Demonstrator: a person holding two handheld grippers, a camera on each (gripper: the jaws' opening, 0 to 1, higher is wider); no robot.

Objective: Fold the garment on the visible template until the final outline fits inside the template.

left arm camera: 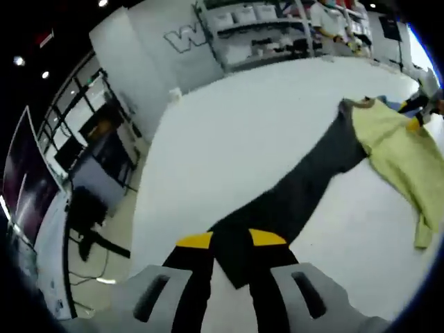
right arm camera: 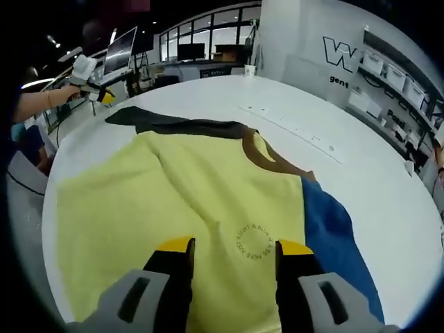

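left gripper (left arm camera: 230, 244) fingers clamped on dark sleeve (left arm camera: 305, 184) end, sleeve runs away toward yellow garment (right arm camera: 187, 201) body on table (left arm camera: 243, 125) | right gripper (right arm camera: 234, 248) fingers wide, empty, over garment front | blue template (right arm camera: 333, 236) beside

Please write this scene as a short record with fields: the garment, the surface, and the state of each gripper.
garment: yellow shirt with brown collar, dark sleeve and blue sleeve, lying spread out
surface: white table
left gripper: jaws closed on the end of the dark sleeve, pulling it out straight
right gripper: jaws apart over the yellow body, near a round printed mark; contact with the cloth cannot be told
fold state: not yet folded
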